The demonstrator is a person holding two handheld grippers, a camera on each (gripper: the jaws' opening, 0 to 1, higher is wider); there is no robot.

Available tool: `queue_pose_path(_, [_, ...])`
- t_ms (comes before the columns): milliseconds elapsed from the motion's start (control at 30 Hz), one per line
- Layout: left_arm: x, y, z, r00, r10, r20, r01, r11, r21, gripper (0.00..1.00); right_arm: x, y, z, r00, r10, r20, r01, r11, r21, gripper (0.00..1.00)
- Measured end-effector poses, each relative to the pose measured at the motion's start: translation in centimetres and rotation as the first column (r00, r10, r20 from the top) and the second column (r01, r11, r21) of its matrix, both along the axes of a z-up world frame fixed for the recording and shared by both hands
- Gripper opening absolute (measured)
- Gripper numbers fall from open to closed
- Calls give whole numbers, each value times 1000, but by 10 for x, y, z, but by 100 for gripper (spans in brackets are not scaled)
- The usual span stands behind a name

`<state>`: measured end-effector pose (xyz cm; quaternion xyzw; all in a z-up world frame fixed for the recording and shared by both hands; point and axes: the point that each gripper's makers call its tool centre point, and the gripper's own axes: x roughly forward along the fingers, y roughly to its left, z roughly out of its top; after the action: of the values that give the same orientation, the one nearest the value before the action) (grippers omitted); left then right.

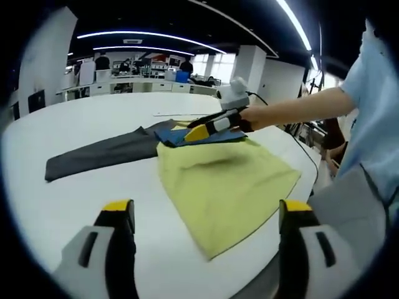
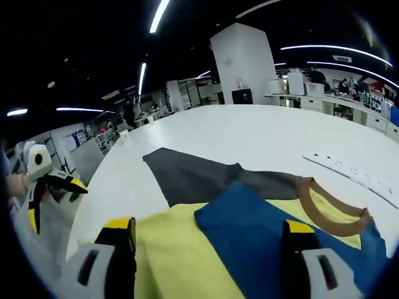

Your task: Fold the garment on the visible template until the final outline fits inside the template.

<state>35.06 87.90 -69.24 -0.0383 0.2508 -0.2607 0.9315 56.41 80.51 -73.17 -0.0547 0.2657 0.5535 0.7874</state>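
Observation:
A yellow garment (image 1: 227,177) lies spread on the white table (image 1: 93,118), reaching the near right edge. A blue layer (image 1: 177,138) shows at its far end, with a brown collar (image 2: 330,208) in the right gripper view. A dark grey cloth (image 1: 100,152) stretches left from under it. My left gripper (image 1: 207,208) is open, short of the garment's near corner. The right gripper (image 1: 209,126), held in a person's hand, hovers over the blue part. In its own view the right gripper (image 2: 209,227) stands open over blue fabric (image 2: 262,233) and yellow fabric (image 2: 168,252), gripping nothing.
A long white strip (image 2: 355,174) lies on the table beyond the collar. The person's arm (image 1: 299,106) and body stand at the table's right edge. Desks and equipment (image 1: 143,78) line the far side of the room. The left gripper (image 2: 53,199) shows off the table's edge.

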Motion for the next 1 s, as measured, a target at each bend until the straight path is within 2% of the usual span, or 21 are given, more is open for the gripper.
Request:
queue_pose_path(67, [5,5,3,1000,-2,3,1,1000,22,93,0,-5,5,1000,-7,-2,7,1000,10,98])
queue_pose_path(133, [12,12,7,1000,1,14,-2,1000,25,92,0,-11,11,1000,-7,21,7,1000,5,96])
queue_pose_path(267, [24,23,10,1000,11,26,-12,999,36,92,2,-25,19,999,-29,29,29,1000,12,96])
queue_pose_path(333, [29,29,11,1000,9,23,-10,999,43,92,4,-35,24,998,-33,56,32,999,11,96])
queue_pose_path(433, [37,39,10,1000,-1,21,-1,997,78,92,7,-54,27,997,-52,55,52,999,1,96])
queue_pose_path(567, [51,55,16,999,22,36,-24,999,47,90,8,-75,29,995,-81,65,81,997,-6,96])
queue_pose_path(800, [70,80,13,998,53,33,-55,997,58,89,2,-111,29,989,-91,113,99,993,-68,97])
queue_pose_path(867, [74,85,11,998,50,25,-51,996,76,89,0,-119,30,989,-106,106,113,992,-60,97])
queue_pose_path(1000, [81,91,9,999,49,19,-50,997,61,89,-2,-133,26,986,-129,106,136,988,-70,97])
